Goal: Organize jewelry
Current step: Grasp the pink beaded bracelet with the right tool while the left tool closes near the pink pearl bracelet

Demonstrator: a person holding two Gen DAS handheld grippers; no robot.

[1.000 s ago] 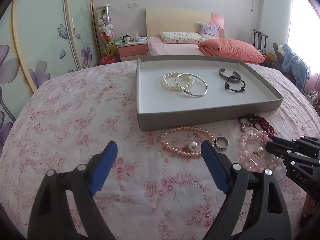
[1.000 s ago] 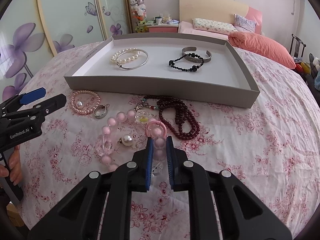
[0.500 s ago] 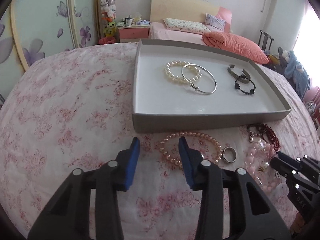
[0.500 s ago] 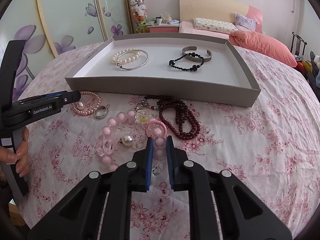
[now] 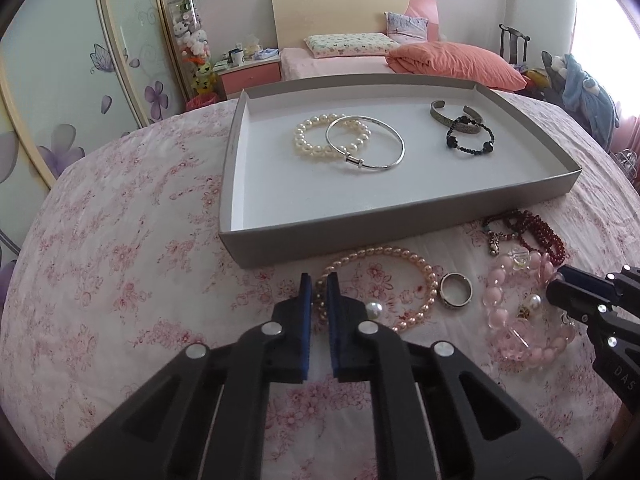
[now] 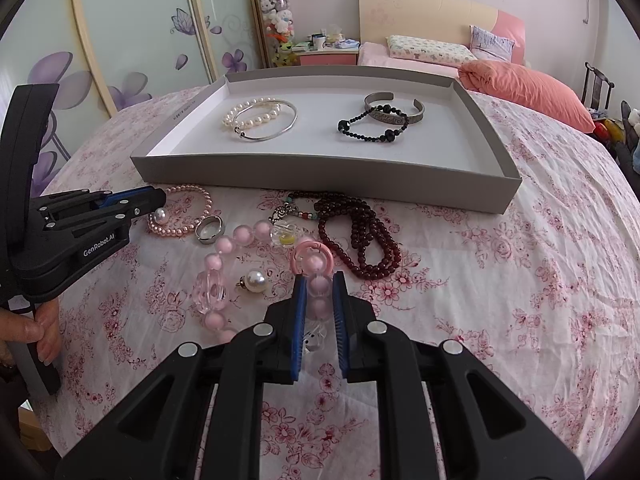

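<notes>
So the big change from a second back: the left gripper (image 5: 319, 280) was gaping wide over the flowered tablecloth (image 5: 120, 260), and its jaws have just been closing. Now they're pinched narrow on the near-left arc of the pink pearl necklace (image 5: 416, 264), which lies on the cloth just in front of the grey tray (image 5: 400, 220). It has also slid in closer to the tray. The right gripper (image 6: 319, 280) hasn't budged: same narrow clamp on the pink bead bracelet (image 6: 240, 236), with the bracelet's pink ring clasp poking out past the tips.

Count time. In the tray: four pieces, sitting in two overlapping pairs, a white pearl bracelet (image 5: 308, 140) under a silver bangle (image 5: 384, 160), and a metal cuff (image 5: 444, 120) under a black bead bracelet (image 5: 470, 144). Out on the cloth: also four, the pink pearl necklace, a silver ring (image 5: 456, 290) just beside it, the pink bead bracelet, and a dark red bead strand (image 6: 360, 236) piled close to the tray wall.

Only the right wrist view shows the person's hand (image 6: 36, 332) around the left gripper's handle, plus the whole red strand. The left view crops that strand and shows the right gripper only as a tip at the edge.
</notes>
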